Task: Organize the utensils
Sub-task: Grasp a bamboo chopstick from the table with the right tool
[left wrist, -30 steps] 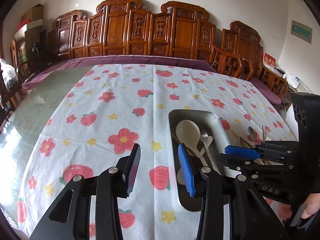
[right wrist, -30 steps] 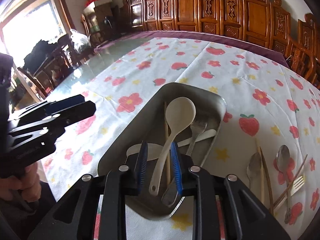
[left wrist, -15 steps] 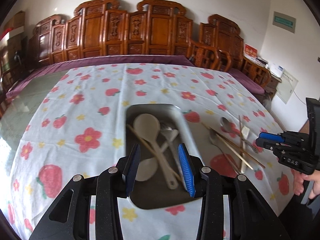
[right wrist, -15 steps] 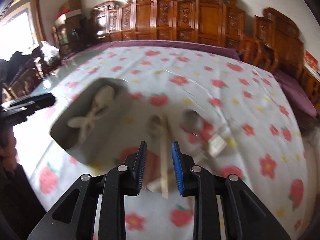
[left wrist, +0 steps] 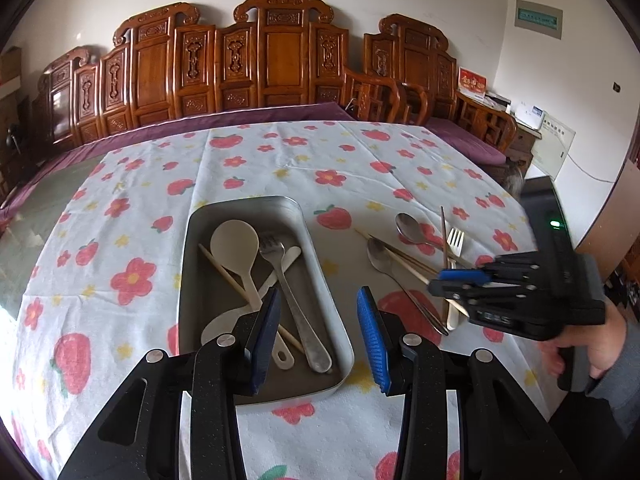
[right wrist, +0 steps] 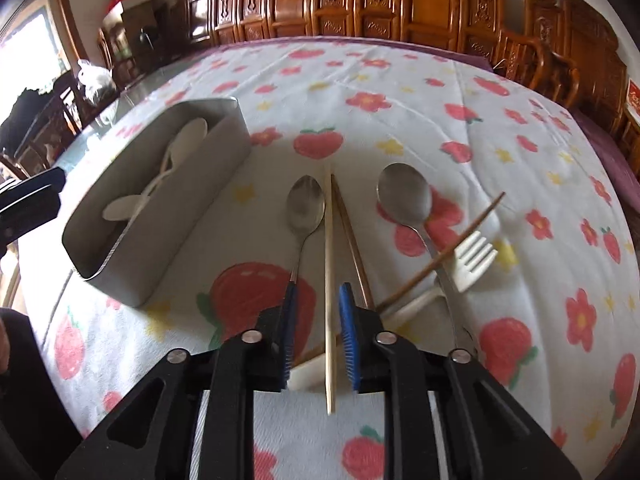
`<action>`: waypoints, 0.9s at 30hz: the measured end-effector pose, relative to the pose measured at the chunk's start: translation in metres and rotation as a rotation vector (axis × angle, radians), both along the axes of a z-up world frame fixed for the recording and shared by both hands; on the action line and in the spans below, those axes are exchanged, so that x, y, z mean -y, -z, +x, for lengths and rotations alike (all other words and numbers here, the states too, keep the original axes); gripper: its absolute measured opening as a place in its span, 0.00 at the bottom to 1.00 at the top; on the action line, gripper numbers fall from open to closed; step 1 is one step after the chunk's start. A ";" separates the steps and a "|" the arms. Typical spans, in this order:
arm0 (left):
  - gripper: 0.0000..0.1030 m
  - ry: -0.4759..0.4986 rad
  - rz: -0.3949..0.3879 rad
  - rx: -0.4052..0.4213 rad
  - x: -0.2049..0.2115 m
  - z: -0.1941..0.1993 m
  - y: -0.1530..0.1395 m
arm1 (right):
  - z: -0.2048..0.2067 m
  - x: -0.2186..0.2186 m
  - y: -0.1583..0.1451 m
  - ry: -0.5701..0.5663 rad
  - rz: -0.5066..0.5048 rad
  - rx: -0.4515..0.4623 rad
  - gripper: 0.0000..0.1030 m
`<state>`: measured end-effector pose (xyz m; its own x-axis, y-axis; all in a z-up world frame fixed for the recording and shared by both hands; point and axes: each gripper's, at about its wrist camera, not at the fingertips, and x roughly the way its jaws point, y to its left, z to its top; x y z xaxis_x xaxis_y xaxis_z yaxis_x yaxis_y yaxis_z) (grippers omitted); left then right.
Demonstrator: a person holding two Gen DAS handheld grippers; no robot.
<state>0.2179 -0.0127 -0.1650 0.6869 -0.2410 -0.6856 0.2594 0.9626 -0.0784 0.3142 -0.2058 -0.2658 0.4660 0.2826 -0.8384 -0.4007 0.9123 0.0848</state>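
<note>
Chopstick point(right wrist: 329, 264), the pale one, lies right of the metal tray point(right wrist: 168, 216) on the cloth, its long axis running straight between the right gripper point(right wrist: 316, 336)'s part-open, empty jaws. Left gripper point(left wrist: 318, 336) hovers open over the tray, holding nothing.

A grey rectangular metal tray point(left wrist: 320, 280) lay on my left, holding a cream plastic ladle point(left wrist: 236, 248), a steel fork point(left wrist: 288, 288) and a pale chopstick point(left wrist: 224, 272). Two steel spoons point(right wrist: 306, 208), loose chopsticks point(right wrist: 329, 264) and a white plastic fork point(right wrist: 474, 258) lay beside it.
</note>
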 end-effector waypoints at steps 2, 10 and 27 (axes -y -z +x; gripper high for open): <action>0.36 0.000 0.002 0.000 0.000 0.000 0.001 | 0.005 -0.004 0.005 -0.006 -0.021 -0.015 0.18; 0.37 0.001 0.013 0.000 0.003 -0.001 0.000 | 0.003 0.003 0.006 -0.001 -0.028 0.006 0.06; 0.37 0.056 0.074 -0.073 0.084 0.027 0.003 | -0.028 0.083 -0.017 0.128 0.090 0.111 0.06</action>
<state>0.2451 -0.0971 -0.1682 0.6214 -0.2243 -0.7507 0.3093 0.9505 -0.0280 0.2861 -0.2890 -0.2493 0.5914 0.2865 -0.7538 -0.2930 0.9472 0.1301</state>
